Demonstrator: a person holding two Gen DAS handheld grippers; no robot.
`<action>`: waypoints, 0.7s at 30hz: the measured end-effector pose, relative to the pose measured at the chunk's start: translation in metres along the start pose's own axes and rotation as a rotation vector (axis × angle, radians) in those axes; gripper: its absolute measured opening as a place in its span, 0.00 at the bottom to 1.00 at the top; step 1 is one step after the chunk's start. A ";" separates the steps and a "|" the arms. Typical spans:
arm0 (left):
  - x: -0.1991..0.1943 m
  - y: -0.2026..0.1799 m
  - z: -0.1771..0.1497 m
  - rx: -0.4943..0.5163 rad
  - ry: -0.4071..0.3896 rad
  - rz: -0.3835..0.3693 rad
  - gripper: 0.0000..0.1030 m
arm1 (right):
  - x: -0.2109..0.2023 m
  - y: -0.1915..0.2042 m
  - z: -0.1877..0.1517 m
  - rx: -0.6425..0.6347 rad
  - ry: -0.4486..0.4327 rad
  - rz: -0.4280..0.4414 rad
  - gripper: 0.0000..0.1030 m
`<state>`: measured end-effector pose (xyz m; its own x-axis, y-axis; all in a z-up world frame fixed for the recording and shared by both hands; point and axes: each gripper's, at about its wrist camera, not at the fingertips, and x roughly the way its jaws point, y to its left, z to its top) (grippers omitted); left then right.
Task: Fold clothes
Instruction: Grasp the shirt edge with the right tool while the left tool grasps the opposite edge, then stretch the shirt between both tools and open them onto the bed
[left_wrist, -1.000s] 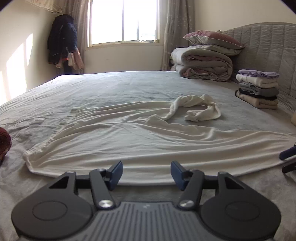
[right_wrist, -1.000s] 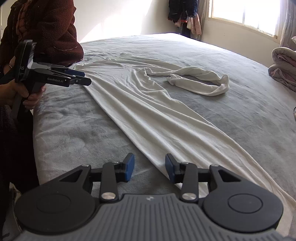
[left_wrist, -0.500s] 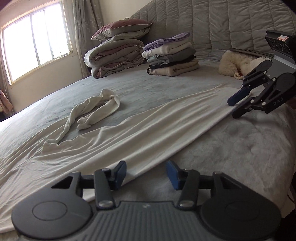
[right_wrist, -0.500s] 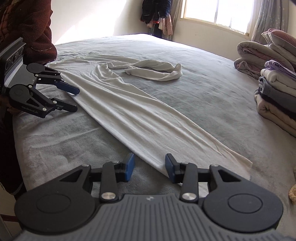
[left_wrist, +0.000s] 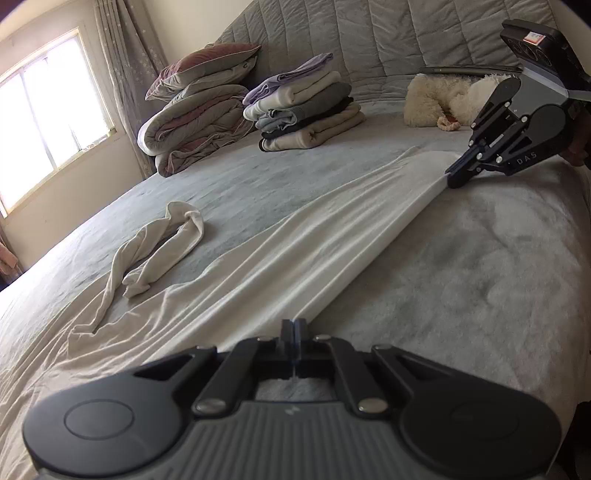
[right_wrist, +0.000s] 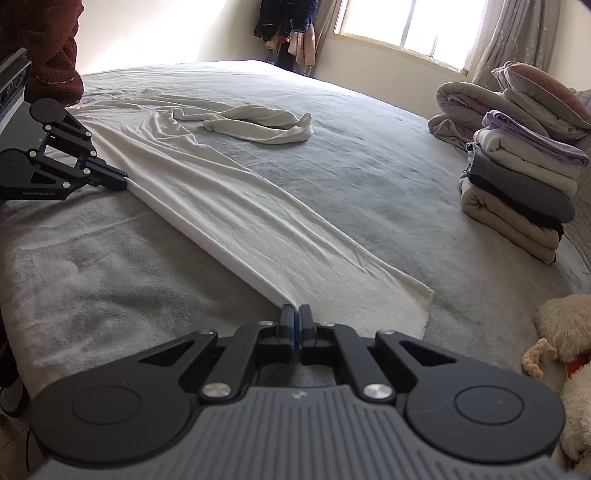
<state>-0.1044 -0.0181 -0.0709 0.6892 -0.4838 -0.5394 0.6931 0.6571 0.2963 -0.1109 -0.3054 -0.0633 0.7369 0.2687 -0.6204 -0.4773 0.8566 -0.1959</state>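
the white garment (left_wrist: 295, 254) stretches taut between both jaws: left gripper (left_wrist: 294, 328) and right gripper (right_wrist: 296, 314) each clamp its near edge; half a second ago both were apart.

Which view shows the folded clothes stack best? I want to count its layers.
The left wrist view: the folded stack sits whole and unobstructed near the headboard. The right wrist view shows the same stack side-on at the frame edge, distorted.
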 end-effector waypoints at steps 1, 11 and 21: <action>-0.004 0.001 0.001 -0.013 -0.007 -0.013 0.00 | -0.003 -0.001 0.000 -0.005 0.001 0.005 0.00; -0.014 -0.004 -0.008 -0.025 0.024 -0.099 0.00 | -0.022 -0.002 -0.003 -0.028 0.053 0.081 0.00; -0.020 0.006 0.005 -0.081 0.013 -0.167 0.27 | -0.025 -0.017 0.004 0.111 0.074 0.167 0.20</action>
<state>-0.1132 -0.0076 -0.0547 0.5631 -0.5823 -0.5864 0.7778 0.6132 0.1379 -0.1194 -0.3245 -0.0416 0.6128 0.3810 -0.6924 -0.5309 0.8474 -0.0036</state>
